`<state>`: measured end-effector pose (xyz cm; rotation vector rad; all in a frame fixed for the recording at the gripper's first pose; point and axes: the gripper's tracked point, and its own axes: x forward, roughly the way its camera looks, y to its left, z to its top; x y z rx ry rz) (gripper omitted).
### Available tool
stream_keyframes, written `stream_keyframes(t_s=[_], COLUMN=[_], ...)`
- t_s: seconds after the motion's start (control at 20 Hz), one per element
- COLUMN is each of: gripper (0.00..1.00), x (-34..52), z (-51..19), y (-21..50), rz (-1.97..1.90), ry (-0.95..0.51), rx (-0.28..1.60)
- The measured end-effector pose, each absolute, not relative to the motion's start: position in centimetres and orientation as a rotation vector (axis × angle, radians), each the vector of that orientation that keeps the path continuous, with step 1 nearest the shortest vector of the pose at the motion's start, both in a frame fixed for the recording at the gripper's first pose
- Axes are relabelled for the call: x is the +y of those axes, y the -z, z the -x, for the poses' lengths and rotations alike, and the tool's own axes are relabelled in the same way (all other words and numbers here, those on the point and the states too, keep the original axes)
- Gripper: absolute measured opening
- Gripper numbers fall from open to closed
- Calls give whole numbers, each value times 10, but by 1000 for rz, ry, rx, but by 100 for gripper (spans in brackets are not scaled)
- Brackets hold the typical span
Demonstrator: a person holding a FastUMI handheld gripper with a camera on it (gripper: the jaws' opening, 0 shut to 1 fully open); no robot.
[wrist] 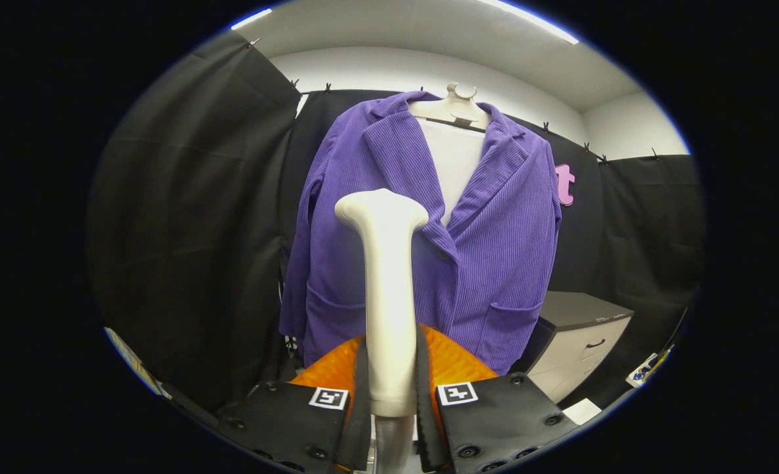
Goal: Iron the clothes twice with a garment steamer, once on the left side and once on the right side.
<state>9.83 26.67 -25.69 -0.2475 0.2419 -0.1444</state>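
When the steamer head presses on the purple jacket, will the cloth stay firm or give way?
The purple jacket will probably give way: it hangs freely from a hanger, so it may swing back. Its ribbed cloth looks fairly thick, so it should fold softly rather than flutter. The tongs are shut on the steamer, whose smooth handle might slip.

The white plastic garment steamer (pixel 387 289), clamped between the gripper (pixel 392 388) fingers, stands short of the purple corduroy jacket (pixel 429 243); open air lies between; a grey-topped white drawer cabinet (pixel 580 336) crowds the jacket's right hem.
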Motion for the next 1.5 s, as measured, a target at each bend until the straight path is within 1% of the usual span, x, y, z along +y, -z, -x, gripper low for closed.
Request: stream_keyframes(t_s=[0.8, 1.05, 1.25, 1.5], gripper=[36, 36, 36, 36], x=[265, 263, 260, 257], z=[-48, -35, -28, -26], y=[364, 382, 379, 332], rz=[235, 238, 230, 195], ry=[66, 53, 43, 42], rx=[416, 448, 445, 358])
